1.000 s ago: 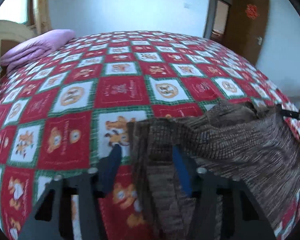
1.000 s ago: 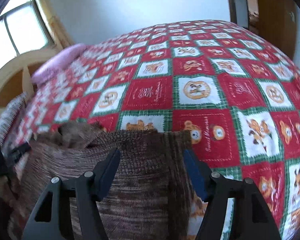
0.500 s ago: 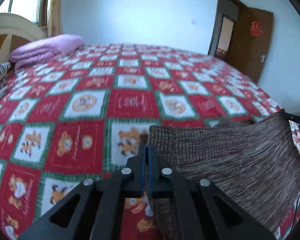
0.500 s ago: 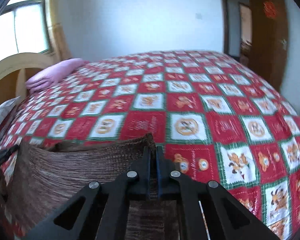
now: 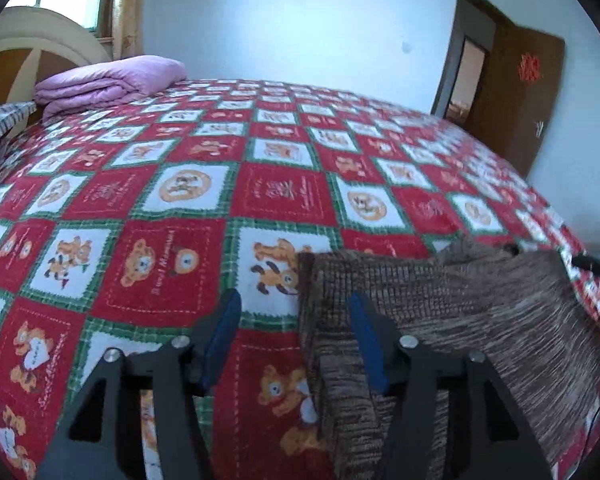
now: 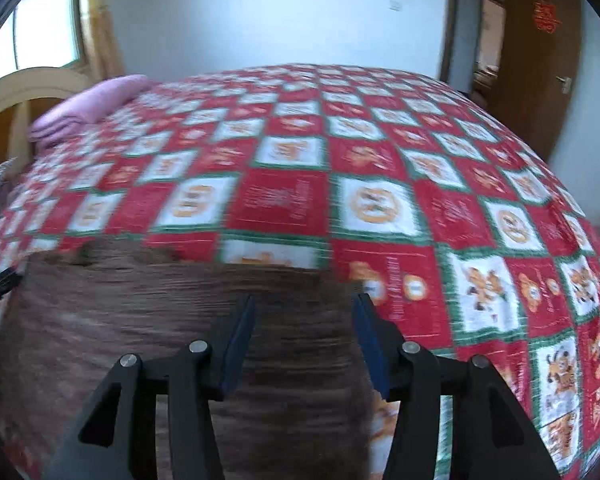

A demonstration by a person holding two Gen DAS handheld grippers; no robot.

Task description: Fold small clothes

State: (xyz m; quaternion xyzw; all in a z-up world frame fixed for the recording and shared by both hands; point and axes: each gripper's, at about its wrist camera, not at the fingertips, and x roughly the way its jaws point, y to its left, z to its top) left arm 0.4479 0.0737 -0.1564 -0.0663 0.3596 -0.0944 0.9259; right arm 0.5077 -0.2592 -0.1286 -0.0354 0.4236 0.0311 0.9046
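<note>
**Both grippers open over the brown knit**

The brown knit garment (image 5: 440, 320) lies on the near edge of the red patchwork bedspread (image 5: 160, 240). The left gripper (image 5: 294, 336) stands open at the garment's left edge; the right gripper (image 6: 304, 336) stands open over its right edge. Judged from this, a fold needs matched grips: take both corners squarely and lift evenly so the 2 edges stay parallel.
</note>
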